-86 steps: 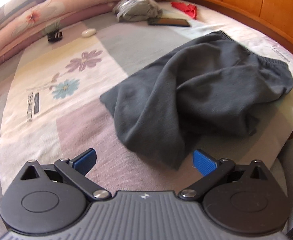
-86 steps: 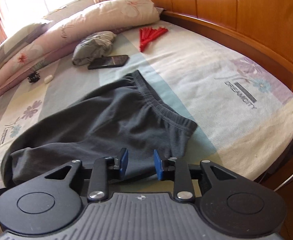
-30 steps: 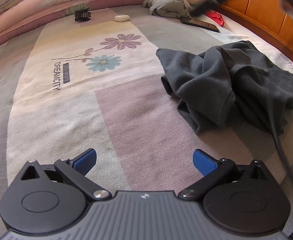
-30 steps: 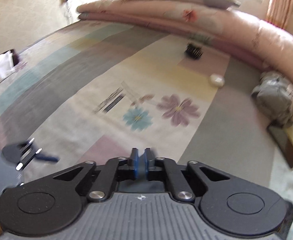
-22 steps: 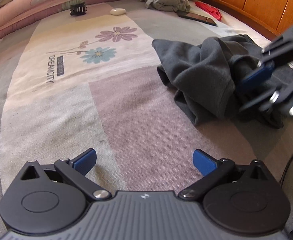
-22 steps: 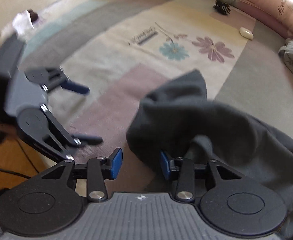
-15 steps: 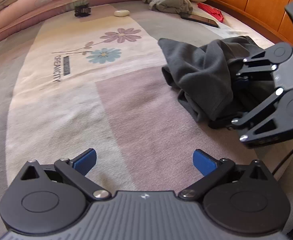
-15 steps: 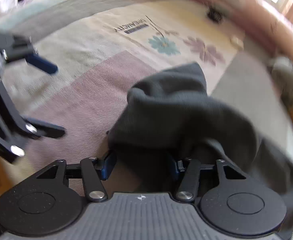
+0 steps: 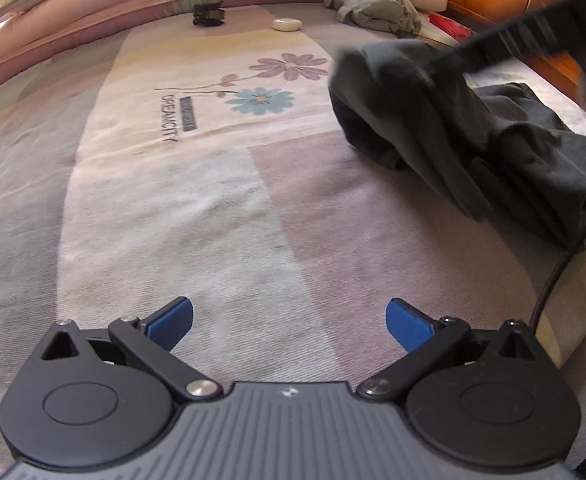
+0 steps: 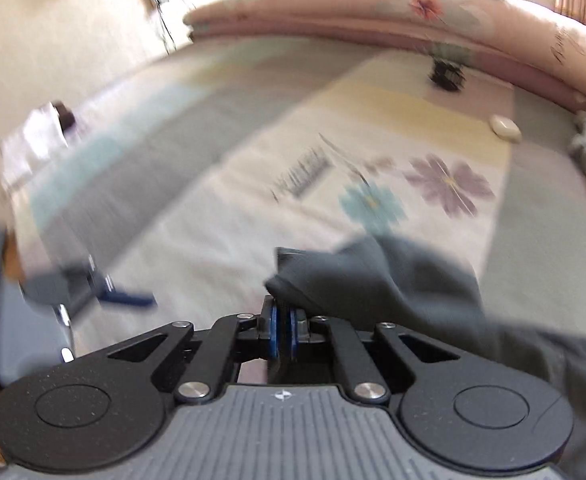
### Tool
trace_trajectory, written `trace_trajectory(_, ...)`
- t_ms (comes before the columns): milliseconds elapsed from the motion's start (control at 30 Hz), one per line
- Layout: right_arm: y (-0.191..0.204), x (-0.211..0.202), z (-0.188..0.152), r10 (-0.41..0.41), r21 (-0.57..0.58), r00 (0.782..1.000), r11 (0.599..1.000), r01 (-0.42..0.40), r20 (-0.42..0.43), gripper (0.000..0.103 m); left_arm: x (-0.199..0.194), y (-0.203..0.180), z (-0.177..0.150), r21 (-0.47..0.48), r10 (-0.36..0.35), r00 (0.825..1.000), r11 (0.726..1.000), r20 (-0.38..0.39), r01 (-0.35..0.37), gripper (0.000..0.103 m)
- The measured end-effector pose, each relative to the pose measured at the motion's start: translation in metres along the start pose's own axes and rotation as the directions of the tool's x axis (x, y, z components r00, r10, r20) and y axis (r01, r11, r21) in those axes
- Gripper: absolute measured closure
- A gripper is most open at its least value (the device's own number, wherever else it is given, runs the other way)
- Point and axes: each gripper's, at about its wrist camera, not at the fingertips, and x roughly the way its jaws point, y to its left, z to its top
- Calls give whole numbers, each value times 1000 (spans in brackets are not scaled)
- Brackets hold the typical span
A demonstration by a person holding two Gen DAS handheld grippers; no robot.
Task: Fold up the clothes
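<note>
**Right hand-held gripper now has the shorts by an edge**

Half a second ago my right hand-held gripper (image 10: 283, 334) stood with its jaws apart, low over the dark grey shorts (image 9: 465, 136). Now the blue pads are pressed together with a fold of the cloth pinched between them, and the fabric bunches up just ahead of the fingertips (image 10: 293, 330) and trails off to my right. The right wrist view is smeared with motion, so I judge this hand is lifting or pulling as it holds.

From the left wrist view, the shorts lie in a crumpled heap on the right side of the bed (image 9: 253, 208), near its edge, with one part drawn up toward a dark blurred shape that I take to be my right tool. A second ago the heap lay slack; now part of it is raised.

My left hand-held gripper (image 9: 289, 322) is spread wide and holds nothing. It hovers over bare sheet, well apart from the shorts, and has hardly shifted over the last second.

For the folding, this means I have one grip on the garment, which is bunched rather than flat. I judge it needs spreading out, probably with the left hand taking another edge, before a neat fold is possible.
</note>
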Motion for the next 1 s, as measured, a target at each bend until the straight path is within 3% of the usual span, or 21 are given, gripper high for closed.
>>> trace_trajectory(100,-2,4,21,70,38,996,997,-72,46,93,-5,7,0,-17,21,1000,1000,9,-21,1)
trace_trajectory(167,-7,7,20,99,67,995,993,-100,25,86,-8,12,1,-29,30,999,999,12,-29,1)
trace_trajectory(233,-13,9,17,124,94,992,988,-123,5,85,-9,13,2,-30,31,999,999,18,-31,1)
trace_trajectory(467,-27,-22,-44,41,92,997,995,-36,-61,71,3,4,10,-6,-32,999,999,38,32,1)
trace_trajectory(667,-37,-45,-74,4,159,1000,987,0,-24,70,28,-4,23,-3,-62,995,998,79,62,1)
trace_trajectory(833,-46,-65,-100,-28,216,1000,976,27,4,68,43,4,36,-77,8,993,997,119,1,2)
trace_trajectory(1000,-53,-81,-120,-61,260,998,964,51,30,63,58,11,49,-91,137,985,988,108,-128,0)
